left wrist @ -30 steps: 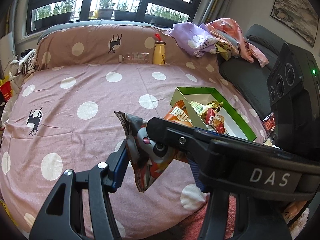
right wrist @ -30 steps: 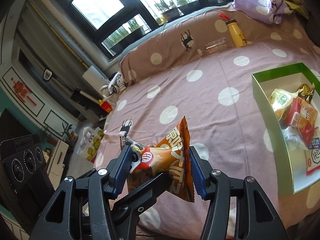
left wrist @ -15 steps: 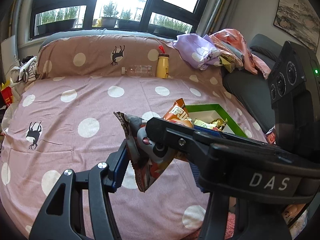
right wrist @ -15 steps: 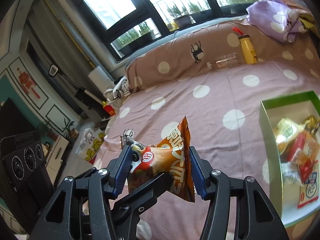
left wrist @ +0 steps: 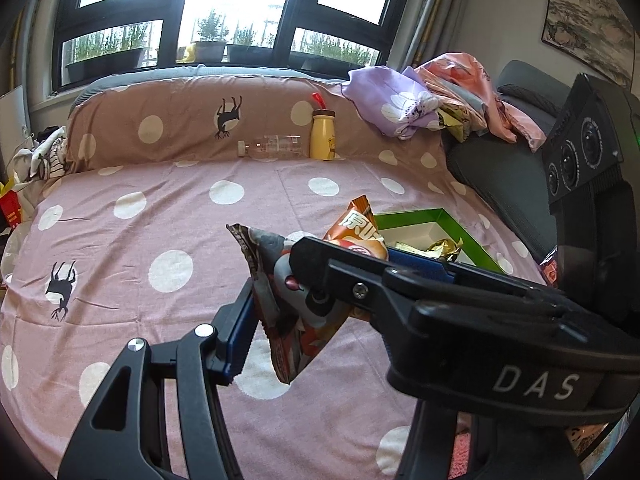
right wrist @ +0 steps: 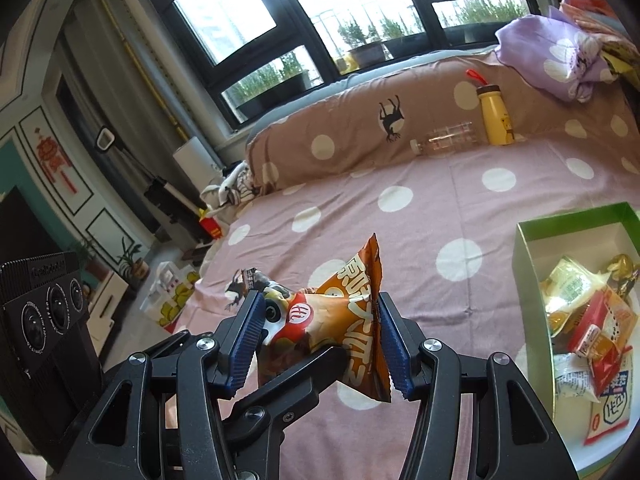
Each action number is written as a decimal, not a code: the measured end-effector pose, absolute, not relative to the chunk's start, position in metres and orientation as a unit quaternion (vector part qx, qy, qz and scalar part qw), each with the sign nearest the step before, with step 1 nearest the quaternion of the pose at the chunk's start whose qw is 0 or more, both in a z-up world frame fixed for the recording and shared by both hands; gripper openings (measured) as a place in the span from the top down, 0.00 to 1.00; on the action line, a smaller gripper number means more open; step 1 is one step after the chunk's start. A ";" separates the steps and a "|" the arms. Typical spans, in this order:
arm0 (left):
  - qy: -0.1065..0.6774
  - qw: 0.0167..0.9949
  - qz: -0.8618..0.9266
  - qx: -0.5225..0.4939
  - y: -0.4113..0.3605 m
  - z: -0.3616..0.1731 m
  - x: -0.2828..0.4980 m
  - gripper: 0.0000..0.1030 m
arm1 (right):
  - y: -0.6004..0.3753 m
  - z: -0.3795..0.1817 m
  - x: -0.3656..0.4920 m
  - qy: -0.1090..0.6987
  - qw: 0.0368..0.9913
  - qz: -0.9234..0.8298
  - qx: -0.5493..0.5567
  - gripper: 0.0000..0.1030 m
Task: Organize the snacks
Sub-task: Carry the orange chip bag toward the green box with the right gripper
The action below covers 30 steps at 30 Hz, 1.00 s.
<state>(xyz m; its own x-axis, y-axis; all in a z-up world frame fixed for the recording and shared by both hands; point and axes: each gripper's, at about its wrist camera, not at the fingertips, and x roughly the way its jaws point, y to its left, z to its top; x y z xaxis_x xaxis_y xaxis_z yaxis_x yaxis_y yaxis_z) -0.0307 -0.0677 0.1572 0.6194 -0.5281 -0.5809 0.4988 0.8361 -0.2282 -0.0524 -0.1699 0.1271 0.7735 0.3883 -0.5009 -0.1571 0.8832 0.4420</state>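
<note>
Polka-dot bed underneath; green box now lower right, slid sideways since a second ago; likely carrying toward it; left tool and right tool both pinching one snack bag aloft.

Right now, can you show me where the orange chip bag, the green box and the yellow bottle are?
orange chip bag (right wrist: pixel 340 320), right wrist view, middle of its printed front.
green box (right wrist: pixel 528 280), right wrist view, its near left wall.
yellow bottle (right wrist: pixel 495 118), right wrist view, its body below the cap.
</note>
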 end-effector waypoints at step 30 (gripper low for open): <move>0.330 0.855 -0.401 0.024 -0.189 0.141 -0.010 0.45 | -0.294 0.099 -0.074 0.262 0.909 0.010 0.324 0.43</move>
<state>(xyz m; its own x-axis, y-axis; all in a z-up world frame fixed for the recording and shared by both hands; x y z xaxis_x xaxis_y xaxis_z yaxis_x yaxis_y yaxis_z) -0.0099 -0.1889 0.1415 0.4617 -0.6693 -0.5822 0.7005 0.6777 -0.2236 -0.0735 -0.2939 0.0991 0.8624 0.1879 -0.4700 0.1523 0.7893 0.5949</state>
